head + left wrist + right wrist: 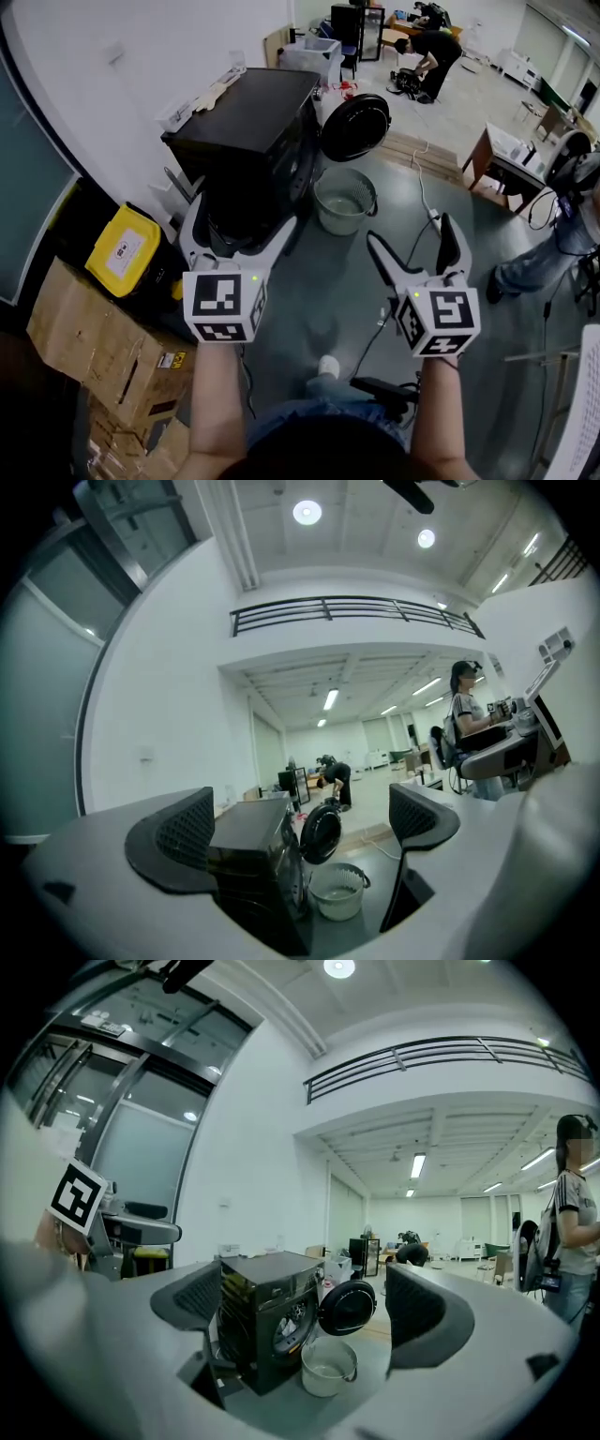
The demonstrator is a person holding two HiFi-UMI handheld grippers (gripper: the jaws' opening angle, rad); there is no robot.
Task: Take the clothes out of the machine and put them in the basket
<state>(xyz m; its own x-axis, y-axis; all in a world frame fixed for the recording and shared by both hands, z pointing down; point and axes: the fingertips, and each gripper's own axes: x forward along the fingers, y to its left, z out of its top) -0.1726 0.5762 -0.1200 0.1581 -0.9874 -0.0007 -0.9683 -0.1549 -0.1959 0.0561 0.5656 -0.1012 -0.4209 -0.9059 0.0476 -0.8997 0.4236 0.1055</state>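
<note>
A black washing machine (pixel 253 122) stands on the floor ahead, its round door (pixel 354 127) swung open to the right. A pale round basket (pixel 344 200) sits on the floor just in front of the door. In the right gripper view, light clothes (pixel 284 1328) show inside the drum of the machine (pixel 267 1321), with the basket (pixel 328 1366) below. My left gripper (pixel 239 225) and right gripper (pixel 411 232) are held side by side well short of the machine, both open and empty. The left gripper view shows the machine (pixel 253 855) and basket (pixel 336 890) between its wide jaws.
A yellow-lidded bin (pixel 125 251) and stacked cardboard boxes (pixel 103 347) stand at the left by the wall. A cable (pixel 422 202) trails across the floor right of the basket. A person's legs (pixel 544 262) and a table (pixel 511 159) are at the right; another person (pixel 431 52) bends over far back.
</note>
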